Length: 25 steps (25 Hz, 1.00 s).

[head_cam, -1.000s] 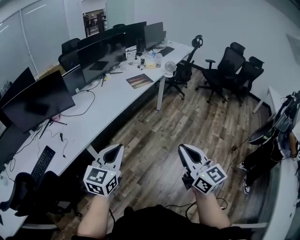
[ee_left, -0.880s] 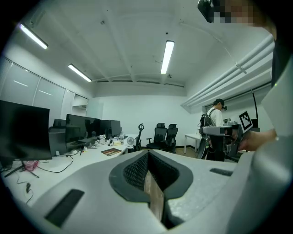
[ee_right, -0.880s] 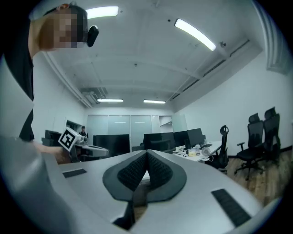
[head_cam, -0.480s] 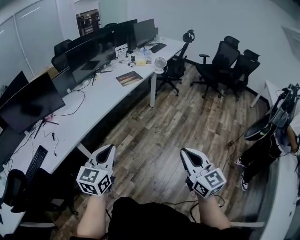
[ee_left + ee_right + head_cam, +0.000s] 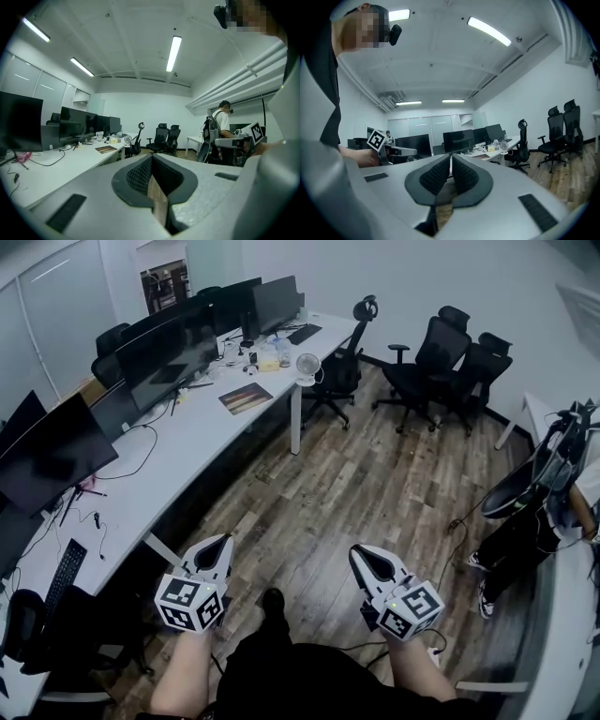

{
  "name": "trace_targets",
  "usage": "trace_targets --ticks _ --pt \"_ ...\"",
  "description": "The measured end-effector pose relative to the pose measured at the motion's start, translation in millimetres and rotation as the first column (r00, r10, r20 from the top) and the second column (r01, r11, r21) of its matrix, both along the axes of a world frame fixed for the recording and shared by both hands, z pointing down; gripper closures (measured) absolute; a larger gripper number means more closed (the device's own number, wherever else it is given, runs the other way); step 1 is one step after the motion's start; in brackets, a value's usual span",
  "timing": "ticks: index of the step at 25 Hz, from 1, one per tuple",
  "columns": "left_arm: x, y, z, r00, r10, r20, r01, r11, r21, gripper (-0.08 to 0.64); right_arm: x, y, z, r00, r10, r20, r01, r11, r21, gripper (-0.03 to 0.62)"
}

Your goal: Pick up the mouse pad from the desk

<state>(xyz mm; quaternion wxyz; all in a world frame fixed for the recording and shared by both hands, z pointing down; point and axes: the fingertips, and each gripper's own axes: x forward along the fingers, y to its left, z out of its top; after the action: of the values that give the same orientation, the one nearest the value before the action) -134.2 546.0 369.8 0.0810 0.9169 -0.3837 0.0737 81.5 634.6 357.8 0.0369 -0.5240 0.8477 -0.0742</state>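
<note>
Wooden floor [image 5: 366, 484] fills the middle of the head view, and I see both claws low down over it. My left gripper [image 5: 225, 542] and my right gripper [image 5: 356, 552] point ahead, side by side, and touch nothing. A long white desk [image 5: 187, 451] runs up the left side. The mouse pad [image 5: 246, 398] lies flat on that desk, far away from both claws. It sits between the black screens [image 5: 169, 348] and the desk's front edge, near a little white fan [image 5: 307, 365]. Black chairs [image 5: 441, 362] stand at the far side of the room. A person [image 5: 534, 521] stands at the right edge.

In the left gripper view, the two jaws are pressed together at the tips, and nothing is between them. The mouse pad is a small dark flat thing on the desk, far off to the left.

In the right gripper view, the jaws are pressed together too, and they hold nothing. The desk with the screens and the fan is far ahead. The pad is too small there for me to pick out.
</note>
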Motion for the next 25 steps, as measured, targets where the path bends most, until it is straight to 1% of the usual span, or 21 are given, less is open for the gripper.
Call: trace_targets --ticks 4,11,15,22,25 --pt "9 -20 0 1.0 0.019 0.008 -0.019 1.0 0.016 0.557 1 -19 3 1.0 -0.004 -0.005 0.004 1.0 -0.007 0.577" --pt "9 -81 13 1.0 0.012 -0.022 -0.012 1.0 0.008 0.557 4 -79 8 1.0 -0.005 -0.022 0.005 1.0 -0.017 0.575" --pt "5 -128 15 0.999 0.005 -0.038 -0.005 1.0 0.006 0.557 1 -128 9 1.0 0.0 -0.018 -0.001 0.999 -0.034 0.575" --pt "-19 -222 11 0.999 -0.011 -0.047 0.012 1.0 0.005 0.557 -28 -225 1 0.999 -0.041 -0.021 0.04 0.998 -0.051 0.575" --pt "-31 -261 14 0.999 -0.018 -0.05 0.018 1.0 0.003 0.557 -39 -268 3 0.998 -0.051 -0.034 0.048 0.996 -0.073 0.575"
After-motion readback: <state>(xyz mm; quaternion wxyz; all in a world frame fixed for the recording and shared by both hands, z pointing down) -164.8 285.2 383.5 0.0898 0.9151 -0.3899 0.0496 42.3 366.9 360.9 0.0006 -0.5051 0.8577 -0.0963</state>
